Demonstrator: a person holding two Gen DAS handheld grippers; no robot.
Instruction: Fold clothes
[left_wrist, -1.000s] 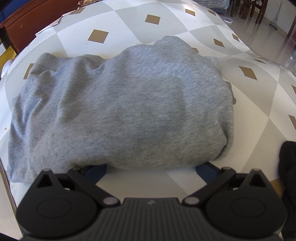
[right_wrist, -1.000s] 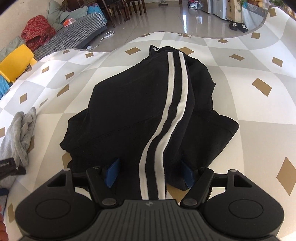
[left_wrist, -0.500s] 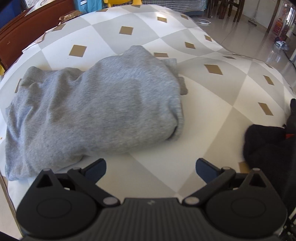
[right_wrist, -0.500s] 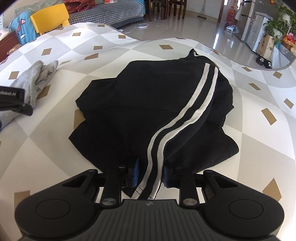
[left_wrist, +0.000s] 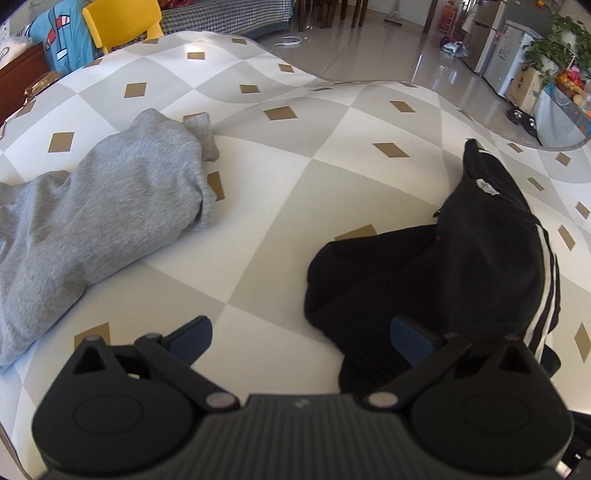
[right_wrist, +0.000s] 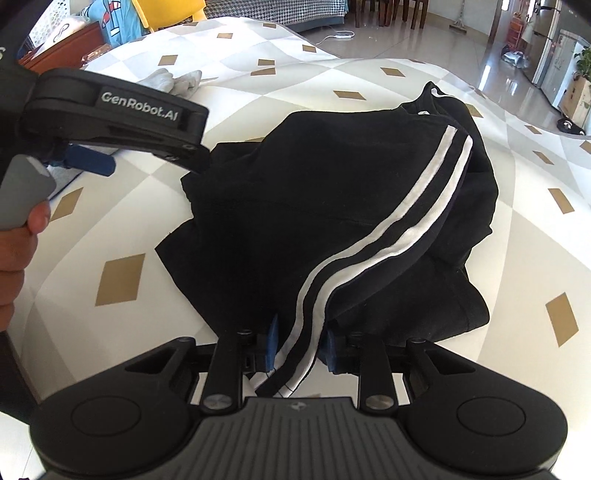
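Black pants (right_wrist: 332, 206) sit bunched on the right of the bench (left_wrist: 295, 177); right hand-held gripper (right_wrist: 301, 345) has just closed and pinches the striped near edge. Left hand-held gripper (left_wrist: 301, 338) is spread wide, empty, beside them. Next: grab another edge and spread them flat.

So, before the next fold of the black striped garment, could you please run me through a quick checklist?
1. right gripper shut on the black garment at its near edge: ok.
2. left gripper open, holding nothing: ok.
3. left gripper over the black garment's near corner: ok.
4. grey garment lying apart from the black one: ok.
5. Black garment lying flat: not ok, bunched.
6. Layers caught in the grip: cannot tell.
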